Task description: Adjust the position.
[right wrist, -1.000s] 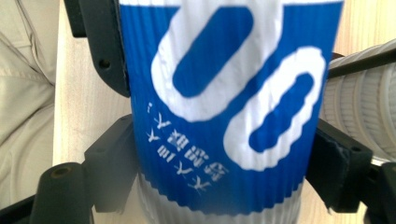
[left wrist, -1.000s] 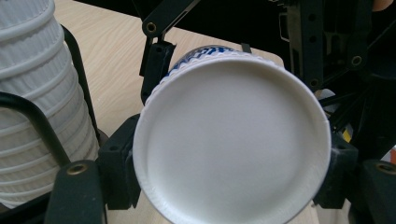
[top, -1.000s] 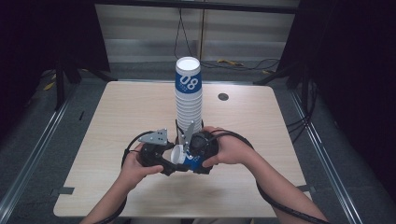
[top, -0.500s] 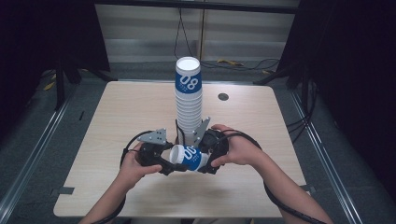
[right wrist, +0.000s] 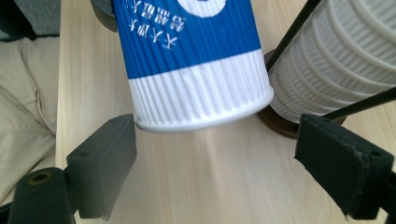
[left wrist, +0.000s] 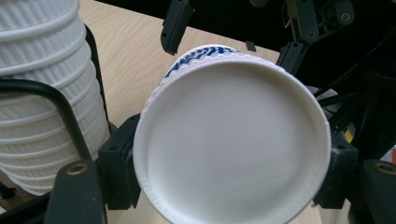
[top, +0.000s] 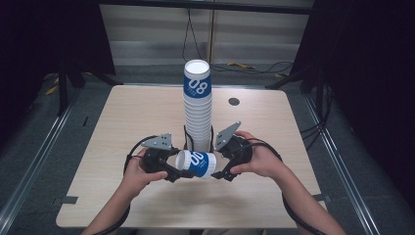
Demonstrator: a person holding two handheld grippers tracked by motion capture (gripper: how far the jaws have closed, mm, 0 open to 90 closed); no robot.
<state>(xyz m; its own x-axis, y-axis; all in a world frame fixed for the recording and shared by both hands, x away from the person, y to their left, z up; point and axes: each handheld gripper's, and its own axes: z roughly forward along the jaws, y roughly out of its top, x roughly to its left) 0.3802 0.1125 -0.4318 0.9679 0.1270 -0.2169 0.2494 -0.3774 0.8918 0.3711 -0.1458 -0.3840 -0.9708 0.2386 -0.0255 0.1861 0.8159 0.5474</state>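
Observation:
A blue-and-white ribbed paper cup (top: pixel 195 164) lies on its side in the air between my two grippers, just in front of a tall stack of the same cups (top: pixel 197 107). My left gripper (top: pixel 178 166) is shut on the cup's left end. In the left gripper view the cup's round white end (left wrist: pixel 231 144) faces the camera, with a jaw pressed on each side. My right gripper (top: pixel 220 166) is at the other end. Its jaws stand open on either side of the cup's white rim (right wrist: pixel 205 112) without touching it.
The stack stands in a black wire holder (left wrist: pixel 70 116) on a dark round base (right wrist: pixel 280 123) at the middle of the wooden table (top: pixel 132 122). A small dark grommet (top: pixel 234 101) sits at the back right. The person's trouser leg (right wrist: pixel 23 93) is at the table's near edge.
The right gripper has drawn away to the right and now stands open around the cup's end. The cup, earlier mostly hidden between the hands, now shows at full length in the left gripper.

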